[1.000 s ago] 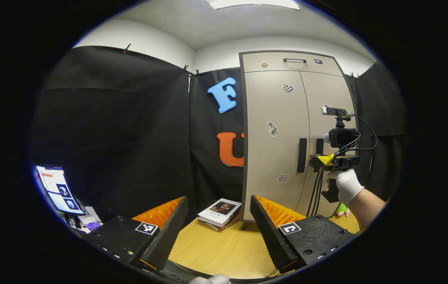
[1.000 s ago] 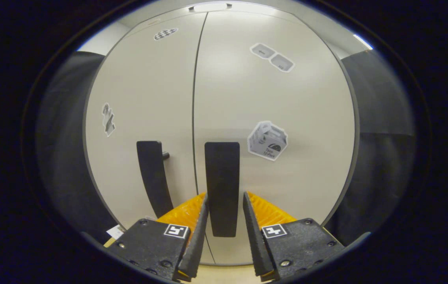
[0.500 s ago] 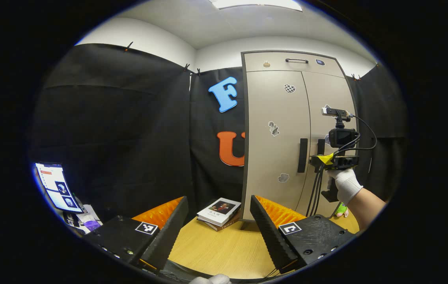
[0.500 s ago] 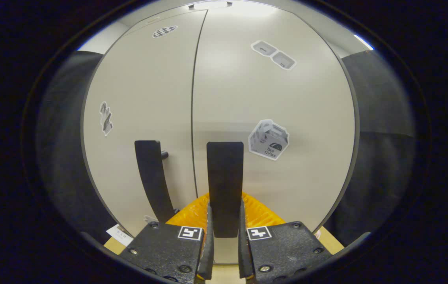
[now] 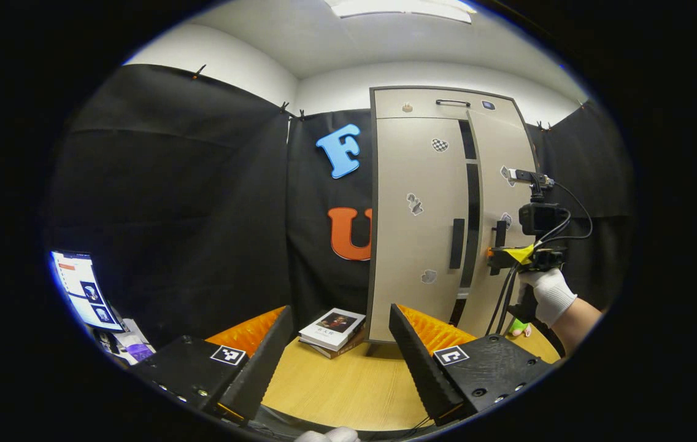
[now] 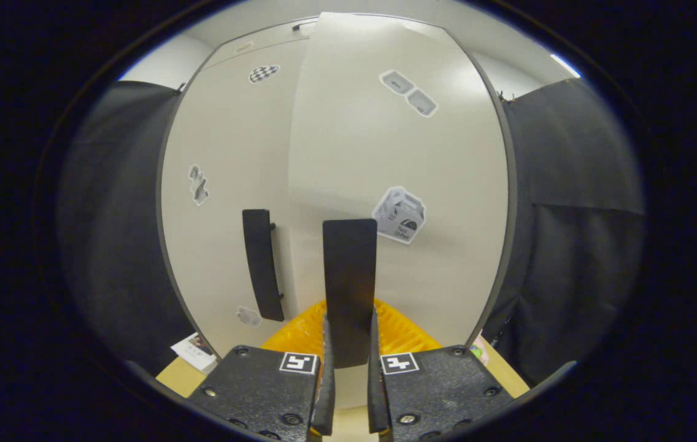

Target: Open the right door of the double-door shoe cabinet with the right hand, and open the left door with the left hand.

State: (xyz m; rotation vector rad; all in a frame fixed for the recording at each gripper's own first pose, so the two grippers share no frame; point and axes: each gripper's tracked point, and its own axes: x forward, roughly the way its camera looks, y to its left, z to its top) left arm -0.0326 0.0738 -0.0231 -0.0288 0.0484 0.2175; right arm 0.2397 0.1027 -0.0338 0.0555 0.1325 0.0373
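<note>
Right gripper fingers clamped narrow on right door handle, low at 6 o'clock, for pulling leverage. Right door ajar, dark gap at seam. Left door closed. Left gripper fingers wide, empty, above worktop, cabinet at 1 o'clock.

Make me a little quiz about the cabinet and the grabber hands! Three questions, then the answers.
1. True or false: the right gripper is clamped on the right door's handle.
2. Which door has a dark gap beside it? A) left door B) right door
3. Fill in: on the wooden table, next to the cabinet, lies a ____.

Key:
1. True.
2. B; the right door stands ajar.
3. Book.
</note>
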